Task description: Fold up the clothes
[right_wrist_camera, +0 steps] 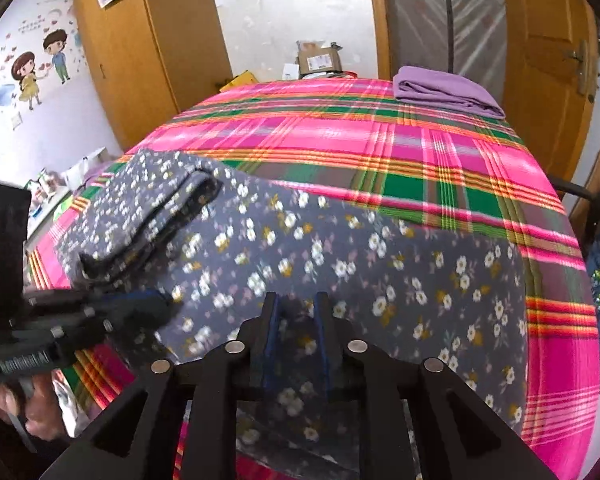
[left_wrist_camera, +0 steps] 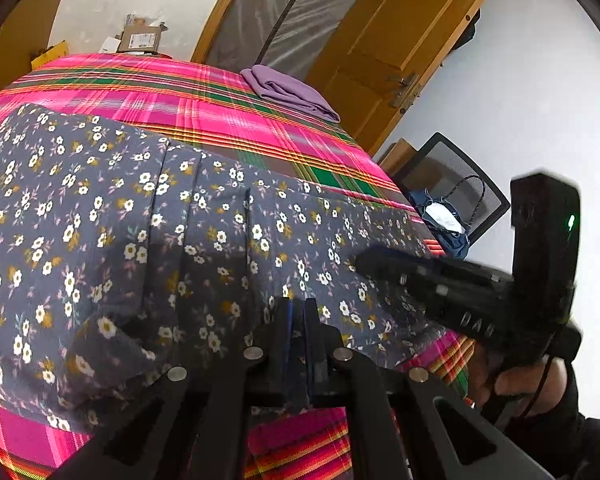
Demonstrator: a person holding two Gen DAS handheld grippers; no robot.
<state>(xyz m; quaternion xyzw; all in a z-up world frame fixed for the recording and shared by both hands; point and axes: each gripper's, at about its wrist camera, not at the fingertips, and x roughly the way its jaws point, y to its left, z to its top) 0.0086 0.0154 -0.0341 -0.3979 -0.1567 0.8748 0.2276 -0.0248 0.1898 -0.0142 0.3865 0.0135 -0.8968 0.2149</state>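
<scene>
A dark grey floral garment (left_wrist_camera: pixel 140 220) (right_wrist_camera: pixel 380 272) lies spread over the near half of a pink plaid bed (left_wrist_camera: pixel 180 100) (right_wrist_camera: pixel 340 140). One end of it is folded over into a thick roll (right_wrist_camera: pixel 148 216) at the left. My left gripper (left_wrist_camera: pixel 298 304) is shut on the garment's near edge, with cloth pinched between its close-set pads. It also shows blurred at the left of the right wrist view (right_wrist_camera: pixel 164 300). My right gripper (right_wrist_camera: pixel 296 300) holds a bunch of the same cloth that fills the narrow gap between its blue pads. Its tips rest at the garment's right edge (left_wrist_camera: pixel 360 260).
A folded purple cloth (left_wrist_camera: pixel 292 90) (right_wrist_camera: pixel 444 88) sits at the far right corner of the bed. A mesh chair (left_wrist_camera: pixel 452 168) with a blue bag (left_wrist_camera: pixel 444 220) stands off the right side. Behind are a wooden door (left_wrist_camera: pixel 400 40), a wardrobe (right_wrist_camera: pixel 140 40) and a cardboard box (right_wrist_camera: pixel 320 58).
</scene>
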